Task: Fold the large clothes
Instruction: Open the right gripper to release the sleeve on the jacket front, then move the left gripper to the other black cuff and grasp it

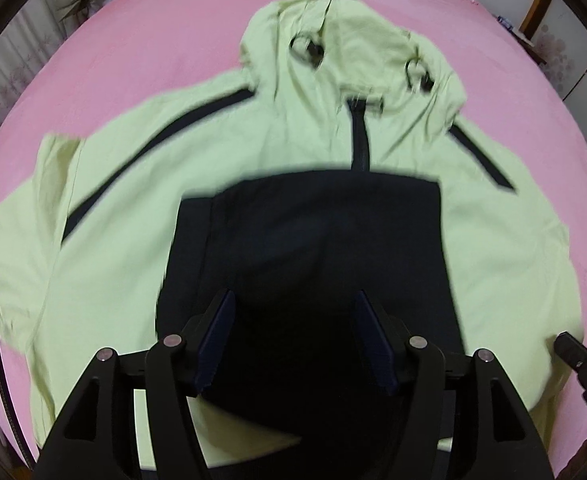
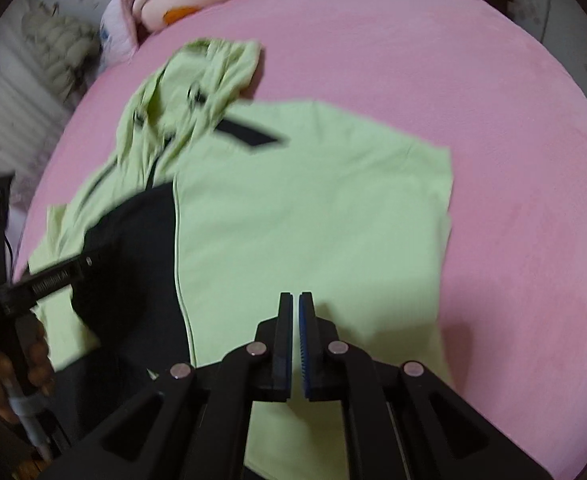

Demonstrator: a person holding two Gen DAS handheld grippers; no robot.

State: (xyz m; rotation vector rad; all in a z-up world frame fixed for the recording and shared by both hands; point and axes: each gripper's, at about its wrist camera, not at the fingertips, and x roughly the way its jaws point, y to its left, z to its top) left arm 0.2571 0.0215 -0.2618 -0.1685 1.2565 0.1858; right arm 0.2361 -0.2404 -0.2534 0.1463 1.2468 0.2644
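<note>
A light green hooded jacket (image 1: 141,216) with a black front panel (image 1: 313,240) lies spread face up on the pink bed sheet (image 1: 153,52), hood (image 1: 353,48) at the far end. My left gripper (image 1: 293,296) hangs over the lower part of the black panel, jaws apart and nothing pinched between them. In the right wrist view my right gripper (image 2: 295,298) is shut above the jacket's (image 2: 293,200) green right side near the hem, with no cloth visible between its pads (image 2: 304,344). A hand (image 2: 9,364) holds the left tool at the left edge.
Pillows and folded bedding (image 2: 161,4) lie at the head of the bed. A puffy grey coat (image 2: 61,48) hangs beyond the left side. Bare pink sheet (image 2: 513,160) stretches to the right of the jacket. Furniture (image 1: 553,40) stands past the bed's right edge.
</note>
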